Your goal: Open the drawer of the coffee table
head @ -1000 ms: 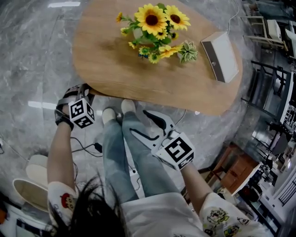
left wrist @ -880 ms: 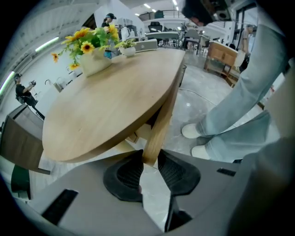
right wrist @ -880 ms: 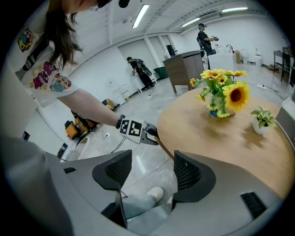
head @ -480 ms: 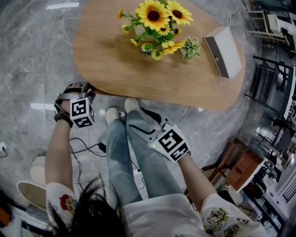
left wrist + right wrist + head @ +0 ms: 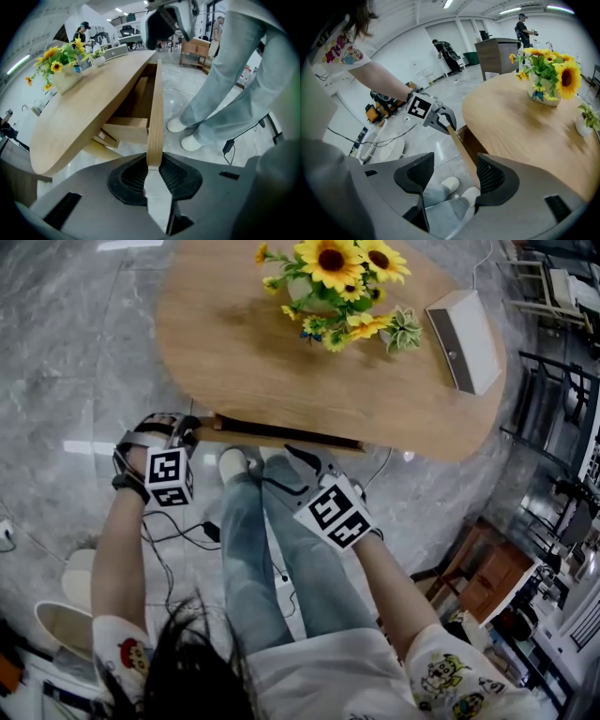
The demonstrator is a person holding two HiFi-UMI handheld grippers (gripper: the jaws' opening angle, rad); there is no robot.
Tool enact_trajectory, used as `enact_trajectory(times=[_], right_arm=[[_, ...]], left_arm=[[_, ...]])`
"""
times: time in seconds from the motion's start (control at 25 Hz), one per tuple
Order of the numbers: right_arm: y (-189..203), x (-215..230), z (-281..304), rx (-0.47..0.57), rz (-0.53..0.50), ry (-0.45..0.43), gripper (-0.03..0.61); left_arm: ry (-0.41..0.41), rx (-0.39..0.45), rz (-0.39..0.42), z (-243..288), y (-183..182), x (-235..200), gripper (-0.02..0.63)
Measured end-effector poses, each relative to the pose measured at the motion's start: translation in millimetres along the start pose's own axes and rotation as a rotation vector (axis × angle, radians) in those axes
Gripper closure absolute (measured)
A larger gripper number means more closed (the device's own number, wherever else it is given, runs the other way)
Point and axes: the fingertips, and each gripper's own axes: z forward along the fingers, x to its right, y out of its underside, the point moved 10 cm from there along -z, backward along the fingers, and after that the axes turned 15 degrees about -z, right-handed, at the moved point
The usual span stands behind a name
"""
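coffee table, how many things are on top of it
3: sunflower bouquet at the far middle, small green plant beside it on the right, white box at the right end.

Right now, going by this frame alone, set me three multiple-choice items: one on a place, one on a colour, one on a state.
1. Where is the white box?
A) on the floor
B) on the tabletop, right of the flowers in the head view
C) under the table
2. What colour are the big petals?
A) red
B) white
C) yellow
3. How is the drawer?
A) shut flush
B) partly pulled out
C) lying on the floor

1 B: the box lies flat near the table's right end.
2 C: the sunflowers are yellow.
3 B: its front stands off the table edge, between the closing jaws of the left hand-held gripper.
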Motion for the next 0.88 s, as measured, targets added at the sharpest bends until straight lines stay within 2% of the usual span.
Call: enact_trajectory(times=[0.12, 0.4, 0.44, 0.48, 0.52, 0.56, 0.88], right_arm=[[10, 3, 17, -0.087, -0.076, 0.016, 0.328], [46, -4, 63, -0.338, -0.303, 0.003, 0.33], [49, -4, 67, -0.365, -0.333, 0.014, 0.343], [52, -4, 69, -0.387, -0.358, 0.031, 0.403], [53, -3, 71, -0.402, -0.377, 0.049, 0.478], [54, -3, 72, -0.41, -0.389, 0.061, 0.491], [53, -11, 75, -0.45, -0.475, 0.069, 0.508]], left_arm=[[0.013, -0.01, -0.01, 0, 6, 13, 0.548], [-0.003, -0.01, -0.117, -1, 8, 25, 0.545], [-0.005, -0.012, -0.129, -1, 7, 24, 0.543], [-0.008, -0.013, -0.142, -2, 6, 24, 0.543], [-0.011, -0.015, -0.155, -2, 6, 24, 0.541], [-0.015, -0.018, -0.167, -1, 6, 24, 0.541], [-0.017, -0.038, -0.188, -3, 7, 29, 0.54]])
